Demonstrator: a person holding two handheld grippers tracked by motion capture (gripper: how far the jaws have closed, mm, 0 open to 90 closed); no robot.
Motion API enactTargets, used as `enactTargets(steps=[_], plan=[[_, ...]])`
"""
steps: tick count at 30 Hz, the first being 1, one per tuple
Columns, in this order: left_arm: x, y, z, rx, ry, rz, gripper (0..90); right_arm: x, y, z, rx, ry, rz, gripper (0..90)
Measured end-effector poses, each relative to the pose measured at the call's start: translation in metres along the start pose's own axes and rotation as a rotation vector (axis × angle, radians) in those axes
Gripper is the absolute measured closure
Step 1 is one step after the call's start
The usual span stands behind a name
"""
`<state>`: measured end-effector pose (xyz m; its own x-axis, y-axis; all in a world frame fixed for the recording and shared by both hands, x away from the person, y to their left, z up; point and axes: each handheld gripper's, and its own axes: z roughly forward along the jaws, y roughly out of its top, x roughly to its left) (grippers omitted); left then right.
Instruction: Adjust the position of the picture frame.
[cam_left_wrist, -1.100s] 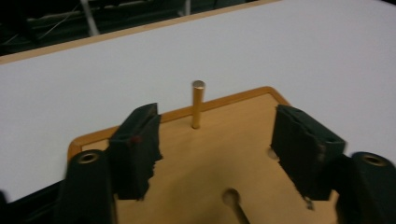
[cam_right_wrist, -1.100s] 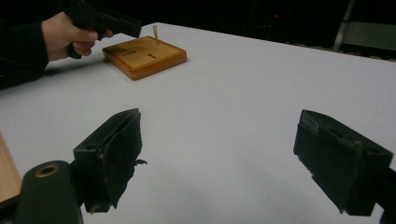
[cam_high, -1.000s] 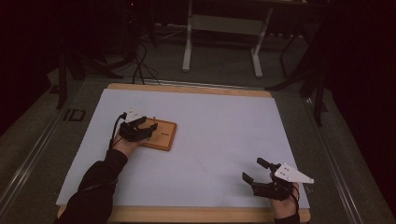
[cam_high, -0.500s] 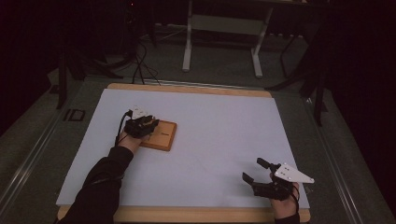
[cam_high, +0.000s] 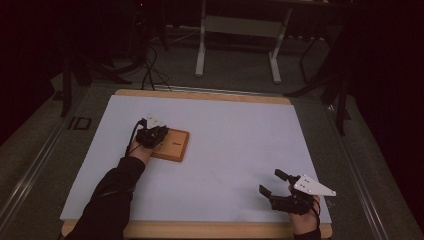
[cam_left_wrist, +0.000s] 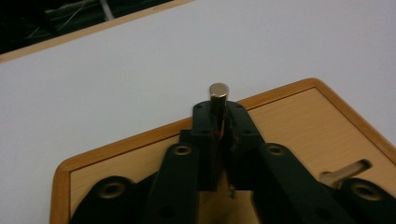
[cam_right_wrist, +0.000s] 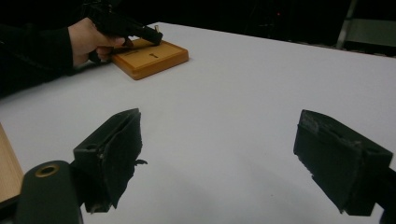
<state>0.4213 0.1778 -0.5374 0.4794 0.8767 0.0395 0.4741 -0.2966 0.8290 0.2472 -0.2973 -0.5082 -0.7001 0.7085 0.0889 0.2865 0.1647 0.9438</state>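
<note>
Pinching a short shiny metal pin (cam_left_wrist: 218, 95) upright over wooden tray (cam_high: 176, 146), left gripper (cam_left_wrist: 219, 121), right gripper (cam_right_wrist: 219, 154) fingers spread.

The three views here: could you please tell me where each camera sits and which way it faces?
High view: above the person's side, facing forward and down on the table; forearms and both tongs, left and right, show.
Left gripper view: rides the left tongs, shut on a pin over the board.
Right gripper view: along the open right tongs, across the table.
Shared: the board.
</note>
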Motion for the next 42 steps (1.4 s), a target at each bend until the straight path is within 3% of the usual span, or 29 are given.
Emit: enactTargets(steps=[13,19,27,35,42], plan=[[-0.001,0.002,-0.005,-0.011,0.0,-0.004,85.8,-0.001,0.0,-0.001,-0.007,0.003,0.012,15.0],[-0.006,0.004,-0.018,-0.037,-0.002,0.034,85.8,-0.002,0.0,-0.001,-0.008,0.005,0.016,14.9],[-0.012,0.005,-0.031,-0.06,-0.037,0.039,85.9,-0.002,0.0,-0.001,-0.009,0.004,0.02,15.0],[-0.027,0.022,-0.056,-0.125,-0.063,0.085,85.7,-0.002,0.0,0.0,-0.009,0.004,0.022,15.0],[-0.044,0.038,-0.064,-0.16,-0.106,0.112,85.7,-0.002,0.0,-0.001,-0.012,0.004,0.026,14.9]])
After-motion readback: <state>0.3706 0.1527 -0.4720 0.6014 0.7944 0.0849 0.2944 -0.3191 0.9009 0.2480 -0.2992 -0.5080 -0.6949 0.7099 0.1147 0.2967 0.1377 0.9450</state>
